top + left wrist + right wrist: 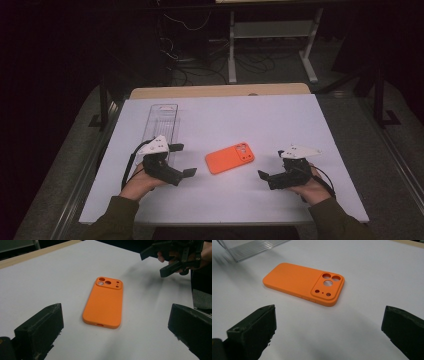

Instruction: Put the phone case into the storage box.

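A: While both grippers are resting low over the white table (280, 125), where is the orange phone case (230, 157) lying?

B: It is lying flat, back side up, near the middle of the table, between the two grippers and touching neither. Its camera cut-outs are pointing toward the far right corner in the high view.

A: How is the left gripper (181, 160) standing?

B: Its jaws are spread wide with nothing between them. In the left gripper view they are framing the case, which is sitting apart, ahead of the tips.

A: And the right gripper (272, 164)?

B: Its jaws are also standing fully apart and are holding nothing. In the right gripper view the case is lying ahead of them, camera end nearer the right jaw.

A: What else is sitting on the table?

B: A clear plastic tray (161, 122) is lying beyond the left gripper, well apart from the case.
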Action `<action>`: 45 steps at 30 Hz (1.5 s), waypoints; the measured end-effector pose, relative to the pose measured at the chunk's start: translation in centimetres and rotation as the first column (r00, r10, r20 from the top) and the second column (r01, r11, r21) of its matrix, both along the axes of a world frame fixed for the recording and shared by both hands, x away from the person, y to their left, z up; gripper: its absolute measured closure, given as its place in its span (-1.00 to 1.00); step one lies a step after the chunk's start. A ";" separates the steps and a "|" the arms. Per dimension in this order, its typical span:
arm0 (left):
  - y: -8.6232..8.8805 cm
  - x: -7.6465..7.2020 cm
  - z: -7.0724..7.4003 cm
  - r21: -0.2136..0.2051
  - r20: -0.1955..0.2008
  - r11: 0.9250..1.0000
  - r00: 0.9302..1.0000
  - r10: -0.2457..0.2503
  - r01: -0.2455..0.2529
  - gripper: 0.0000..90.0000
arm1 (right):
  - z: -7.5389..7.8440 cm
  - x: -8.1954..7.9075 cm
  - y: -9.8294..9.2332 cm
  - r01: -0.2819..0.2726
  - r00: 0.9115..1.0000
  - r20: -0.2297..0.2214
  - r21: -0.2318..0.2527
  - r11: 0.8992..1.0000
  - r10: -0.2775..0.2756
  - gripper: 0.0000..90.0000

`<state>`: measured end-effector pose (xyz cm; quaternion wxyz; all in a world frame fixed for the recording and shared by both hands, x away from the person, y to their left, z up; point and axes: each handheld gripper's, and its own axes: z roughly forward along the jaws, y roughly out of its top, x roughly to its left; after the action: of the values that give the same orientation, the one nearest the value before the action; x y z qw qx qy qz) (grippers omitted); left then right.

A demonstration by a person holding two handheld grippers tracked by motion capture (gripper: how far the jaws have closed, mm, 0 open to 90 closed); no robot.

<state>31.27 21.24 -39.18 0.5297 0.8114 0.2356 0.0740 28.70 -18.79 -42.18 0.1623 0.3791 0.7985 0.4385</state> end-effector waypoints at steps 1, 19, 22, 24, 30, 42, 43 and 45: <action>0.0 0.0 0.0 -0.012 -0.002 1.000 1.000 0.002 -0.002 -1.00 | 0.0 0.0 0.1 -0.001 1.000 0.005 -0.002 1.000 0.001 -1.00; -1.7 1.0 0.7 -0.011 -0.015 1.000 1.000 -0.026 0.026 -1.00 | 0.0 -0.3 0.3 -0.040 0.999 -0.005 -0.013 0.999 0.040 -1.00; -2.0 1.2 0.8 -0.025 -0.021 0.999 0.999 -0.025 0.024 -1.00 | 0.0 -0.3 0.3 -0.039 0.999 -0.005 -0.013 0.999 0.039 -1.00; -2.1 1.4 0.9 -0.032 -0.009 0.999 1.000 -0.029 0.029 -1.00 | 0.0 -0.3 0.2 -0.039 0.999 -0.006 -0.011 0.999 0.039 -1.00; -2.3 1.7 1.0 -0.032 -0.007 0.999 0.999 -0.035 0.035 -1.00 | 0.0 -0.4 0.3 -0.040 0.999 -0.006 -0.008 0.999 0.040 -1.00; -2.7 2.2 1.2 -0.033 0.008 0.999 0.999 -0.033 0.033 -1.00 | 0.0 -0.2 0.4 -0.044 0.999 -0.008 -0.007 0.999 0.044 -1.00; -2.7 2.3 1.3 -0.033 0.009 0.999 0.999 -0.033 0.033 -1.00 | 0.0 -0.2 0.4 -0.044 0.999 -0.009 -0.007 0.999 0.044 -1.00; -2.8 2.4 1.3 -0.028 0.012 0.999 0.999 -0.030 0.030 -1.00 | 0.0 -0.2 0.4 -0.044 0.999 -0.008 -0.006 0.999 0.044 -1.00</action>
<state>33.65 18.48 -37.86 0.5435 0.8068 0.2215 0.0674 28.47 -18.39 -42.14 0.1508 0.3626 0.8087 0.4380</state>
